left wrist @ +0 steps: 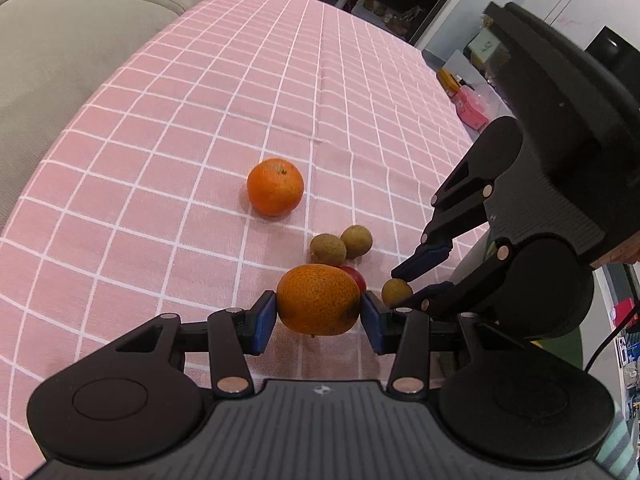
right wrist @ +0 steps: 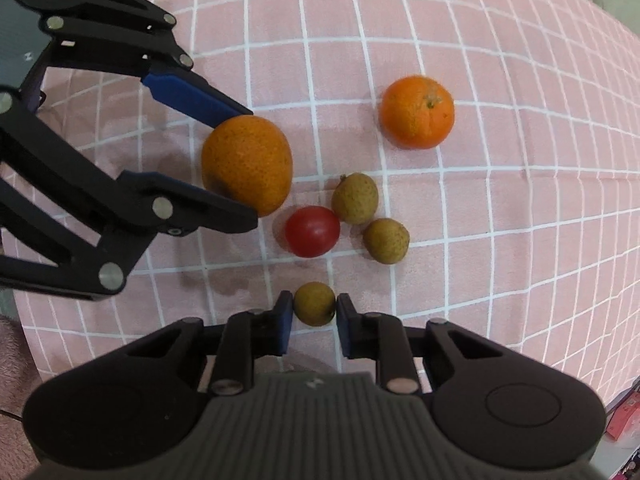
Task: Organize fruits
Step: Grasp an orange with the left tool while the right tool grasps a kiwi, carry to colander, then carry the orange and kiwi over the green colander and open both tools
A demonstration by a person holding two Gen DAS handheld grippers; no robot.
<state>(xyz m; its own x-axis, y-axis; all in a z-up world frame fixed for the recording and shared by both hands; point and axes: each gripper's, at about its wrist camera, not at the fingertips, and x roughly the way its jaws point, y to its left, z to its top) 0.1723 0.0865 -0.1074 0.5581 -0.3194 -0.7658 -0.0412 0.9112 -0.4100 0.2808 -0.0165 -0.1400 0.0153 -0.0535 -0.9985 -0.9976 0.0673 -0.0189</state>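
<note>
Speckled orange (left wrist: 318, 299) clamped in left hand-held gripper (left wrist: 319, 314); right hand-held gripper (right wrist: 315, 312) pinching small longan (right wrist: 315, 304), seemingly lifted off pink checked bench (left wrist: 200, 120).

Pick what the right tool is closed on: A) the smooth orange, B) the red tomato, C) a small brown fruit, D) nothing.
C: the right tool pinches a small brown fruit between its blue pads, while the red tomato lies free beyond it.

A pink checked tablecloth (left wrist: 200, 140) lies beside a beige sofa (left wrist: 60, 40).
</note>
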